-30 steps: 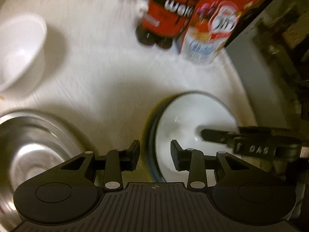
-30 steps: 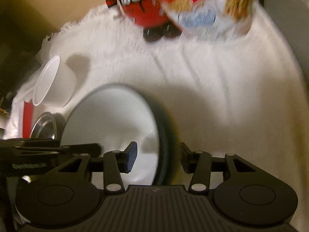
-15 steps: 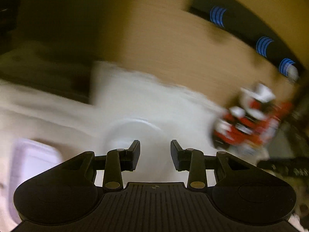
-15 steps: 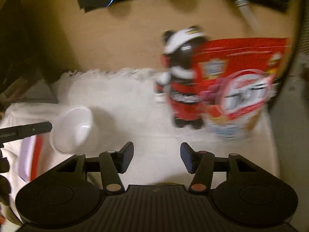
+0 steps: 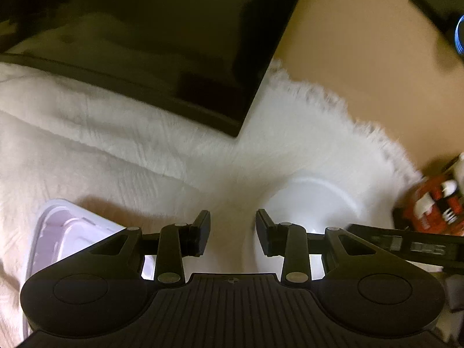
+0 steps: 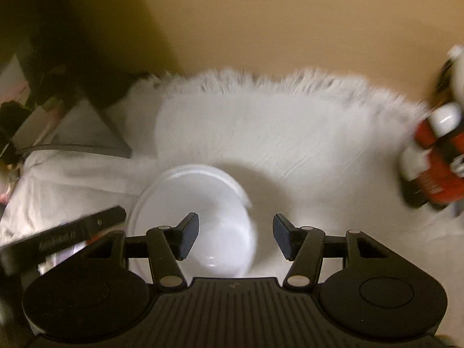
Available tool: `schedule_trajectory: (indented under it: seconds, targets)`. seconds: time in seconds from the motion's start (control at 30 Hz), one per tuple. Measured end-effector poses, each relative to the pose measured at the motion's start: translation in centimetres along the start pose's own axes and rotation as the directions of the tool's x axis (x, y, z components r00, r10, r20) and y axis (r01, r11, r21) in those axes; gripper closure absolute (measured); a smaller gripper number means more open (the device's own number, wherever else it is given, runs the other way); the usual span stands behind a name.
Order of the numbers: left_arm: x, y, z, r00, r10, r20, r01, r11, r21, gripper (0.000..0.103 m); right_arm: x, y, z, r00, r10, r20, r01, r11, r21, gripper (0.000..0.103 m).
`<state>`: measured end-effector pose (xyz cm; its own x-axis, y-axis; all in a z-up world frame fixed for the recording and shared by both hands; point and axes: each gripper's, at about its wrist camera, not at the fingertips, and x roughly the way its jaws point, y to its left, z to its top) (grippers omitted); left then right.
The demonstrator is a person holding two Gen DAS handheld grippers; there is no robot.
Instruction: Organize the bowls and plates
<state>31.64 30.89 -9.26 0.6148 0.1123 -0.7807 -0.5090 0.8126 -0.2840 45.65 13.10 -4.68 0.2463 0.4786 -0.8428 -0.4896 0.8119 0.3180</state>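
Note:
A white bowl (image 6: 200,217) stands upright on the white cloth (image 6: 290,150). It also shows in the left wrist view (image 5: 313,203). My right gripper (image 6: 236,239) is open and empty just above it, its left finger over the bowl's inside and its right finger outside the rim. My left gripper (image 5: 233,236) is open and empty, just left of the bowl. The left gripper's finger (image 6: 63,236) shows at the left of the right wrist view. The right gripper's finger (image 5: 411,245) shows at the right of the left wrist view.
A white plastic container (image 5: 66,232) lies at the lower left. A dark flat screen (image 5: 162,58) rests on the cloth behind. Red and black bottles (image 6: 435,159) stand at the right. A beige wall (image 6: 261,23) is behind the fringed cloth edge.
Both grippers swung left, away from the white plate on the dark plate and the steel bowl, to the white bowl. The cereal box left view. Both stayed open and empty.

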Motion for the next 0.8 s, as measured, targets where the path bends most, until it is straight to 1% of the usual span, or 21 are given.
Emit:
schedule_trajectory:
  seconds: [0.03, 0.1, 0.17, 0.2, 0.23, 0.3, 0.4, 0.47, 0.53, 0.57, 0.63, 0.7, 0.8]
  targets:
    - [0.7, 0.1, -0.1, 1.000, -0.003, -0.011, 0.003, 1.000, 0.004, 0.065, 1.3, 0.5, -0.2, 1.000, -0.014, -0.023, 0.014, 1.000, 0.006, 0.046]
    - [1.9, 0.3, -0.5, 0.999, -0.033, -0.038, 0.033, 0.999, -0.010, 0.065, 3.6, 1.2, -0.9, 0.997, -0.040, -0.064, 0.041, 0.999, 0.015, 0.048]
    - [2.7, 0.3, -0.7, 0.996, -0.066, -0.064, 0.064, 0.998, -0.022, 0.065, 5.5, 1.4, -1.8, 0.993, -0.037, -0.114, 0.039, 0.999, 0.017, 0.062]
    - [2.9, 0.1, -0.8, 0.994, -0.080, -0.074, 0.078, 0.997, -0.021, 0.060, 5.9, 1.4, -2.2, 0.991, -0.031, -0.128, 0.034, 0.999, 0.021, 0.068]
    - [2.7, -0.3, -0.8, 0.995, -0.075, -0.068, 0.074, 0.997, -0.013, 0.058, 5.9, 1.5, -2.6, 0.991, -0.015, -0.132, 0.018, 1.000, 0.025, 0.076]
    - [1.1, -1.0, -0.8, 0.996, -0.083, -0.033, 0.083, 0.997, 0.002, 0.058, 4.9, 1.7, -3.2, 0.992, 0.005, -0.122, -0.003, 1.000, 0.017, 0.077]
    - [-2.3, -2.6, -1.0, 0.991, -0.134, 0.026, 0.133, 0.991, 0.026, 0.059, 1.4, 1.7, -3.8, 0.998, 0.014, -0.060, -0.016, 0.999, -0.034, 0.077]
    - [-5.2, -4.0, -1.7, 0.984, -0.169, 0.065, 0.167, 0.985, 0.033, 0.059, -1.6, 1.0, -4.2, 0.999, 0.034, -0.015, -0.035, 0.998, -0.051, 0.078]
    - [-7.5, -5.4, -2.9, 0.973, -0.215, 0.081, 0.214, 0.977, 0.015, 0.059, -4.9, -0.2, -5.0, 0.998, 0.065, 0.012, -0.064, 0.997, -0.053, 0.078]
    - [-8.6, -6.3, -3.6, 0.967, -0.244, 0.078, 0.244, 0.970, 0.014, 0.059, -6.8, -1.1, -5.7, 0.997, 0.077, 0.026, -0.075, 0.996, -0.053, 0.078]
    - [-10.1, -8.5, -5.0, 0.955, -0.293, 0.039, 0.292, 0.956, 0.023, 0.059, -10.1, -2.8, -6.9, 0.996, 0.078, 0.053, -0.074, 0.995, -0.066, 0.078]
    - [-11.0, -11.4, -6.4, 0.943, -0.331, -0.020, 0.332, 0.941, 0.064, 0.059, -13.0, -4.7, -8.2, 0.995, 0.052, 0.081, -0.045, 0.996, -0.081, 0.077]
    - [-12.2, -15.5, -8.6, 0.931, -0.356, -0.087, 0.364, 0.923, 0.122, 0.059, -17.3, -7.8, -10.6, 0.994, 0.011, 0.105, -0.001, 0.995, -0.097, 0.077]
